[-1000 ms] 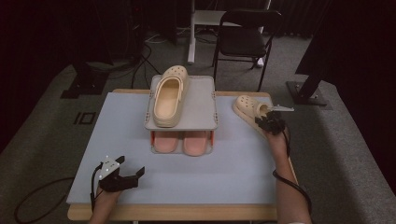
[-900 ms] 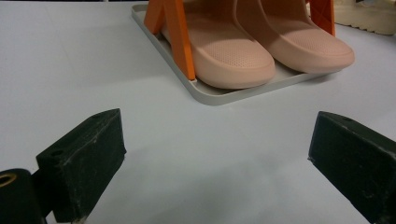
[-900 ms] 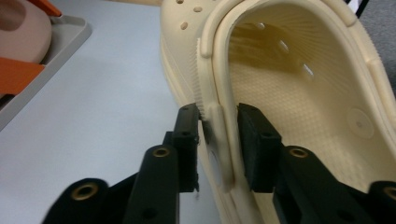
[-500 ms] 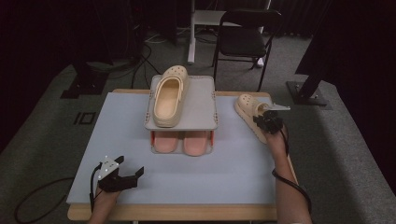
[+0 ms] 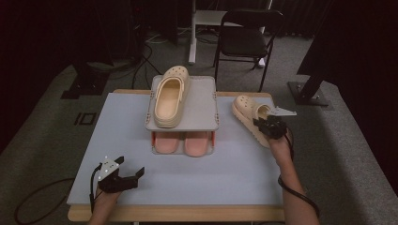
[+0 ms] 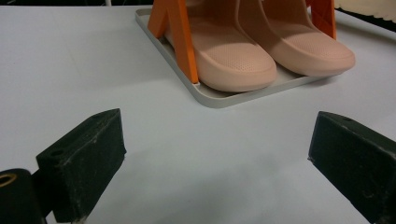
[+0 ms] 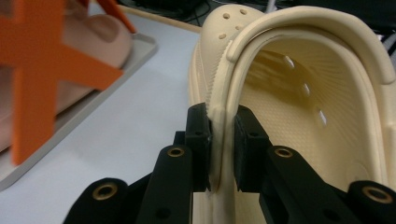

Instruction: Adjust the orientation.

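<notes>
One cream clog (image 5: pixel 170 96) already sits on the rack's top shelf (image 5: pixel 202 105), and my right gripper (image 5: pixel 267 127) now pinches the rim of its mate (image 5: pixel 248 114) beside the rack, not yet shelved, while my left gripper (image 5: pixel 123 177) rests spread

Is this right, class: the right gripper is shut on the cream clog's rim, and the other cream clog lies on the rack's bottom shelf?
No. The other cream clog lies on the rack's top shelf, as the high view shows. The right gripper is indeed shut on the cream clog's rim.
</notes>
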Tool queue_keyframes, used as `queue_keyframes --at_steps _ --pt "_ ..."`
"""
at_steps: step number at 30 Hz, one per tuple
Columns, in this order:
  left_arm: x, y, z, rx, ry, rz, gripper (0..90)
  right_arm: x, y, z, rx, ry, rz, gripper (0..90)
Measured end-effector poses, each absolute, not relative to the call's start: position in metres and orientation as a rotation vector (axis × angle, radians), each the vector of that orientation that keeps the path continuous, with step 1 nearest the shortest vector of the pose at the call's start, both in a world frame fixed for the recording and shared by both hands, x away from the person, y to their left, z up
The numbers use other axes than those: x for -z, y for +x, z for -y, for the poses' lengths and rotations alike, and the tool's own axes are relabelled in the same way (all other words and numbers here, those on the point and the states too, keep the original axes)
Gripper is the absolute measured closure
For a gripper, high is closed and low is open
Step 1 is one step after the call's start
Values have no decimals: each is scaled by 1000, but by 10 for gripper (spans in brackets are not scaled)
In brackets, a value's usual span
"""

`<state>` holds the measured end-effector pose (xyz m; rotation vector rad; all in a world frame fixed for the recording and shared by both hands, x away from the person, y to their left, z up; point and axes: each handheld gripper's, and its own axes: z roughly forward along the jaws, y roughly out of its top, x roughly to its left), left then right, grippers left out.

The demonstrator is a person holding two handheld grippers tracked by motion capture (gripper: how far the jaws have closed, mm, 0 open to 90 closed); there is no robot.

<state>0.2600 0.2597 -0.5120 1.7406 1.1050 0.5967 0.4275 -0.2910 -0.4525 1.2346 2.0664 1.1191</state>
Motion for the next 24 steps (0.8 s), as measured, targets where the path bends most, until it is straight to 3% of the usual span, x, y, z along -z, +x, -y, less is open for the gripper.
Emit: queue_keyframes --at_steps 24 --pt "512 260 -261 -594 1735 -1111 35 463 354 283 -1128 1106 -2112 785"
